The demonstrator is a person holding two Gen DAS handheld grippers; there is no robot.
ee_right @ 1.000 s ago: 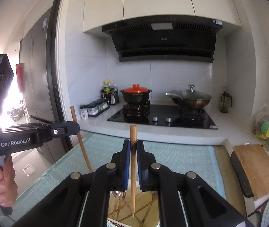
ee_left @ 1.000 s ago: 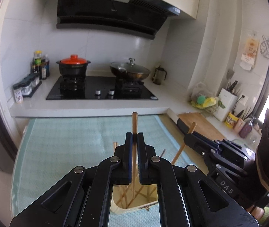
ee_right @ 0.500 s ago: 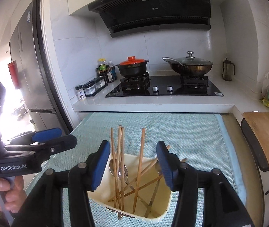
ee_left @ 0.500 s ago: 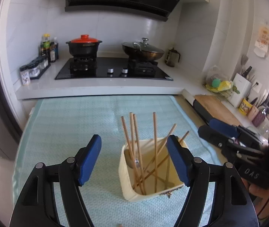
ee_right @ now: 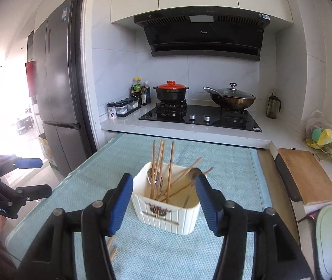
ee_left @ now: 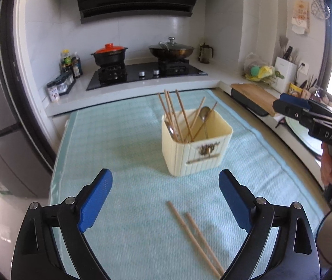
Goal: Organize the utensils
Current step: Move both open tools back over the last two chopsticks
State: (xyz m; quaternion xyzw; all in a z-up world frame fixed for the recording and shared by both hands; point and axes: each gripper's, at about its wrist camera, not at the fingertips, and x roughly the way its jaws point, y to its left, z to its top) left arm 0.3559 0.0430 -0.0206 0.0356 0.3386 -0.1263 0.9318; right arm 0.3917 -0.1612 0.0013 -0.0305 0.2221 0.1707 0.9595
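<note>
A cream utensil holder (ee_left: 196, 149) (ee_right: 166, 212) stands on the pale green mat (ee_left: 119, 140), holding several wooden chopsticks (ee_left: 177, 116) (ee_right: 170, 163) and two metal spoons (ee_left: 204, 113). Two loose chopsticks (ee_left: 193, 235) lie on the mat nearer than the holder; in the right wrist view their ends (ee_right: 113, 250) peek out beside a finger. My left gripper (ee_left: 166, 179) (ee_right: 40, 177) hovers over those loose chopsticks, jaws opening wide, nothing between them. My right gripper (ee_right: 163, 182) (ee_left: 282, 105) is right of the holder and short of it, jaws opening, empty.
A counter behind the mat carries a black hob (ee_right: 200, 116) with an orange-lidded pot (ee_left: 110, 54) and a lidded wok (ee_left: 171, 49), plus spice jars (ee_left: 61, 84). A wooden cutting board (ee_right: 305, 175) lies to the right. A grey fridge (ee_right: 56, 81) stands left.
Each gripper was shut on a chopstick above the holder. Both have opened, the chopsticks now stand in the holder, and both grippers have pulled back from it.
</note>
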